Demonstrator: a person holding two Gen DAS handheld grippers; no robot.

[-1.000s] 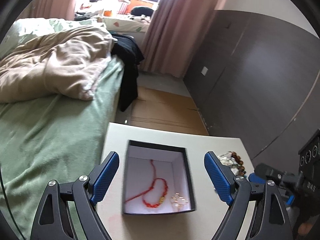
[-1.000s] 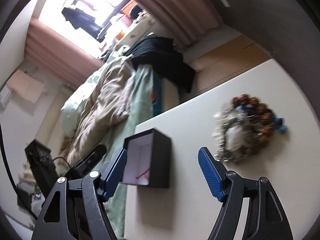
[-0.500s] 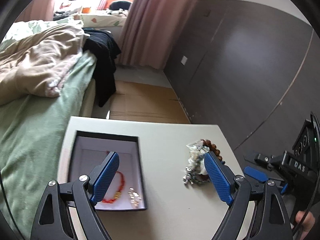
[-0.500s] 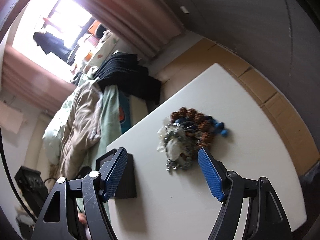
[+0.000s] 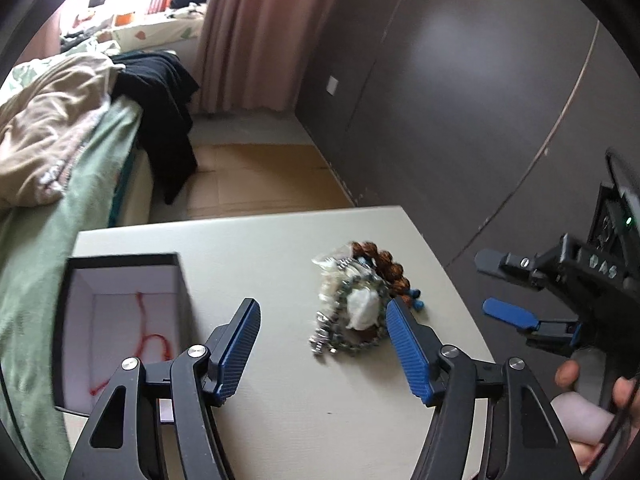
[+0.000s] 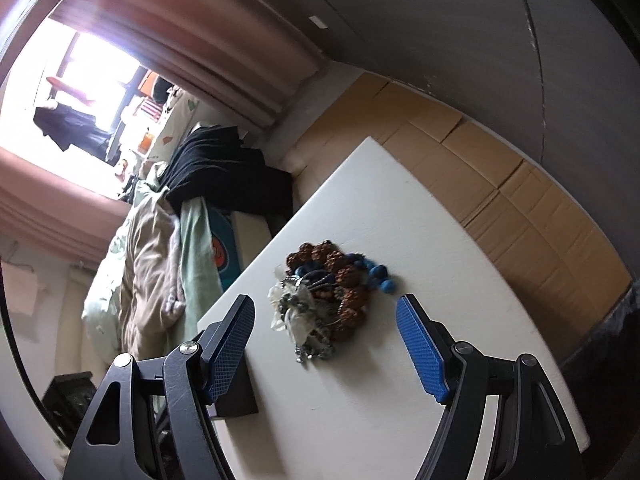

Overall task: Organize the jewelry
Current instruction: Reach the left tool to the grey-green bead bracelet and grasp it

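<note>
Now, in the left wrist view, the left gripper (image 5: pixel 322 344) had just been closing a little, but its jaws were still apart and held nothing; the pile (image 5: pixel 358 304) of beads and chains lay between them at mid-frame, on the table (image 5: pixel 260 248). The box (image 5: pixel 120 320), at lower left, already held a red cord (image 5: pixel 154 340). The right gripper (image 5: pixel 508 314) waited at the right edge. I judge the step was reaching for one piece; the tangle could bring several up together.

In the right wrist view, the right gripper (image 6: pixel 326 346) was wide and empty, with the pile (image 6: pixel 332 300) just beyond its tips. The bed (image 6: pixel 160 264) filled the left.
</note>
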